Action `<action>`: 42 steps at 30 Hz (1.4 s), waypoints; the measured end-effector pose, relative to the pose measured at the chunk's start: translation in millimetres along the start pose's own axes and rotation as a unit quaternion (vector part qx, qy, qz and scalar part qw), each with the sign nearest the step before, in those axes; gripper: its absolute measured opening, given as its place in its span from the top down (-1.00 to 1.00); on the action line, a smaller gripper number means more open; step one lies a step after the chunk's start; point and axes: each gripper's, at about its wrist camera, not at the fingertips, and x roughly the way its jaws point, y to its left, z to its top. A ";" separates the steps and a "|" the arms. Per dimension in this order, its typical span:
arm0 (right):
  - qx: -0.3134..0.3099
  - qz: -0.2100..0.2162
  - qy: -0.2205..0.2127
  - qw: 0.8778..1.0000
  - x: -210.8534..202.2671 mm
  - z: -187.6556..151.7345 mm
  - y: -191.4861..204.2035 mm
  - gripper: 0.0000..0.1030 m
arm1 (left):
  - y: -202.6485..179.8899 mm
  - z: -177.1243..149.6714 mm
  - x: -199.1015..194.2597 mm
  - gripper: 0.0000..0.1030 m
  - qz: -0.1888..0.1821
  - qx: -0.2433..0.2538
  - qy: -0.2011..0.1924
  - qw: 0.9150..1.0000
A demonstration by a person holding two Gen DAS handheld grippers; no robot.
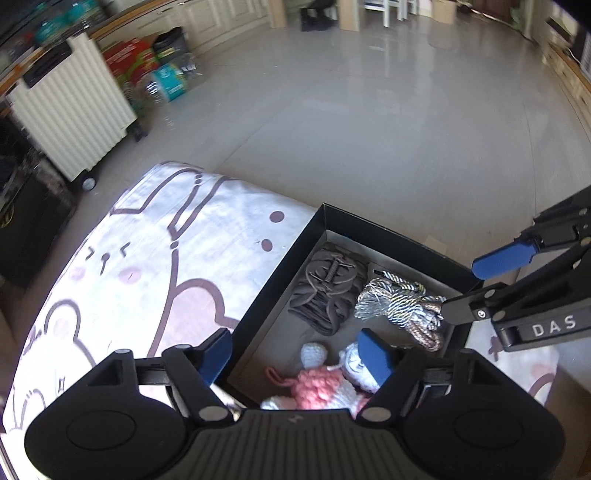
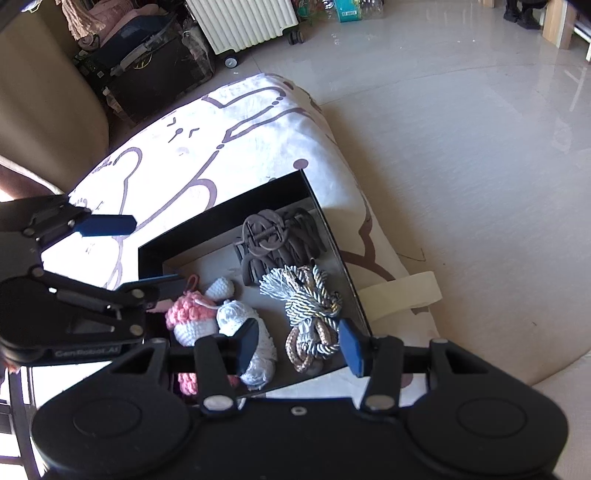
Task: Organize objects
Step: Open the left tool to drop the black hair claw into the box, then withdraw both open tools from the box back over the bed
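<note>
A black open box (image 1: pixel 280 273) (image 2: pixel 221 210) lies on a bunny-print cloth. Inside it are a dark brown claw clip on folded bands (image 1: pixel 328 284) (image 2: pixel 273 240), a silver-and-gold rope bundle (image 1: pixel 399 302) (image 2: pixel 306 295), a pink-and-white crochet toy (image 1: pixel 317 387) (image 2: pixel 192 317) and a white crochet piece (image 2: pixel 236 314). My left gripper (image 1: pixel 295 356) (image 2: pixel 135 254) hovers open over the box's near left corner, above the crochet toys, with nothing between its pads. My right gripper (image 2: pixel 299 347) (image 1: pixel 476 284) stands open over the rope's brown end, pads apart from it.
The bunny-print cloth (image 1: pixel 147 266) (image 2: pixel 184 147) covers a low cushion on a pale tiled floor (image 1: pixel 369 110). A white ribbed wheeled case (image 1: pixel 70 110) (image 2: pixel 243 22), a black case (image 2: pixel 155 74) and packages (image 1: pixel 147 66) stand beyond. A cream strap (image 2: pixel 402 291) lies beside the box.
</note>
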 end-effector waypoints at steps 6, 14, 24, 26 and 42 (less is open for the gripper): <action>-0.009 -0.020 -0.021 1.000 -22.2 -1.7 12.8 -0.03 | 2.3 -12.8 -19.7 -0.62 0.016 -0.073 0.003 0.997; -0.014 -0.041 -0.027 0.999 -33.3 -11.1 19.4 -0.24 | 6.2 -31.2 -46.0 -0.74 0.044 -0.157 0.006 0.987; -0.038 -0.077 -0.038 0.996 -39.5 -20.8 28.2 -0.59 | 10.6 -49.6 -70.8 -0.88 0.062 -0.240 -0.012 0.969; -0.043 -0.082 -0.038 0.995 -40.6 -22.7 29.5 -0.62 | 10.3 -52.8 -74.6 -0.88 0.069 -0.242 -0.014 0.968; -0.024 -0.093 -0.077 0.992 -50.8 -28.1 24.6 -0.68 | 23.3 -83.5 -76.3 -0.92 0.089 -0.288 -0.003 0.954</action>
